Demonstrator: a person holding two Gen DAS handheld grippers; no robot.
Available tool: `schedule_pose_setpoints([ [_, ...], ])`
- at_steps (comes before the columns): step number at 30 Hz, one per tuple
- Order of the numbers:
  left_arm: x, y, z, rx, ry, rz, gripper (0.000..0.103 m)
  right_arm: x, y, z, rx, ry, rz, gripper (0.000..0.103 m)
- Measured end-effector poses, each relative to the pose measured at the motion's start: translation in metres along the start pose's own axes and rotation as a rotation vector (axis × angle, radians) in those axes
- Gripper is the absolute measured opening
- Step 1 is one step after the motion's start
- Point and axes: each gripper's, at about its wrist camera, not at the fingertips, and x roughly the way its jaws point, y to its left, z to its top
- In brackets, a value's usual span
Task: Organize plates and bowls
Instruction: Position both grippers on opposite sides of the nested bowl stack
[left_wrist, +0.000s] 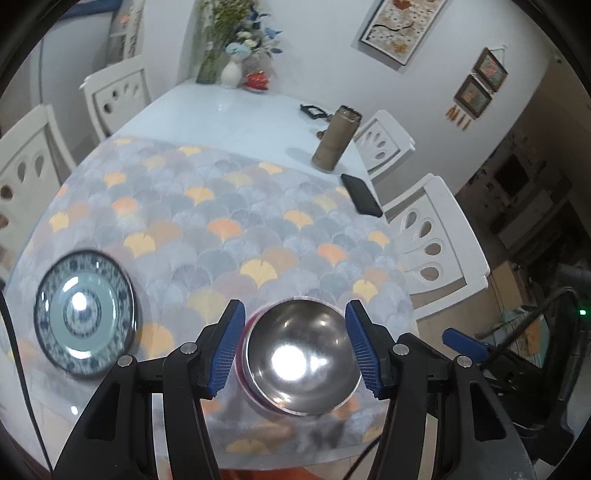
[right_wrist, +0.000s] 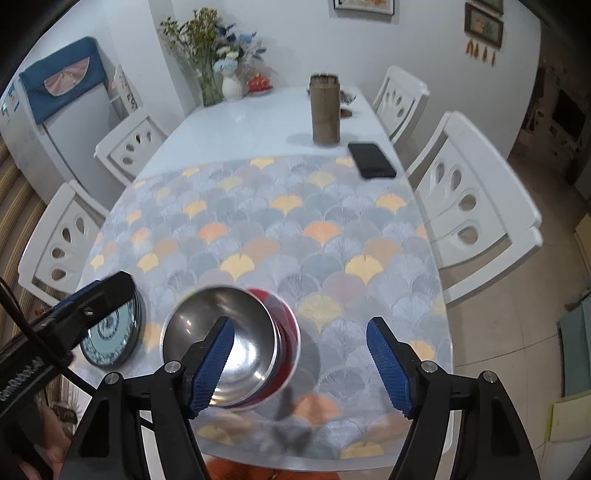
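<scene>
A steel bowl (left_wrist: 301, 354) with a red outside sits nested in a stack on the patterned tablecloth near the front edge. My left gripper (left_wrist: 293, 345) is open, its blue pads on either side of the bowl's rim, not clearly touching. A blue-and-white patterned plate stack (left_wrist: 85, 314) lies to its left. In the right wrist view the bowl stack (right_wrist: 236, 343) appears tilted, the plates (right_wrist: 110, 339) lie partly behind the left gripper's body (right_wrist: 88, 302). My right gripper (right_wrist: 301, 360) is open and empty, just right of the bowls.
A black phone (right_wrist: 371, 160) and a tall brown canister (right_wrist: 325, 110) stand at the far right of the table (right_wrist: 240, 122). Vases with flowers (right_wrist: 210, 55) stand at the far end. White chairs (right_wrist: 476, 195) line both sides.
</scene>
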Motion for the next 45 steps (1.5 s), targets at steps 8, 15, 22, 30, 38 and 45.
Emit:
schedule_pose_setpoints([
  [8, 0.001, -0.004, -0.005, -0.04, -0.003, 0.0, 0.069, 0.012, -0.018, -0.007, -0.015, 0.051, 0.022, 0.072],
  [15, -0.004, -0.003, -0.007, -0.004, -0.014, 0.034, 0.069, 0.011, -0.019, -0.001, 0.022, 0.027, 0.044, 0.072],
  [22, 0.003, 0.005, -0.013, -0.038, 0.016, 0.03, 0.069, 0.015, -0.004, -0.01, -0.026, 0.054, 0.06, 0.077],
  [30, 0.004, 0.008, -0.014, -0.033, 0.018, 0.033, 0.069, 0.02, 0.0, -0.01, -0.032, 0.067, 0.048, 0.077],
  [38, 0.007, 0.014, -0.014, -0.045, 0.027, 0.023, 0.069, 0.024, 0.005, -0.012, -0.036, 0.075, 0.038, 0.077],
  [45, 0.008, 0.018, -0.014, -0.051, 0.027, 0.02, 0.069, 0.026, 0.008, -0.011, -0.049, 0.083, 0.035, 0.077],
])
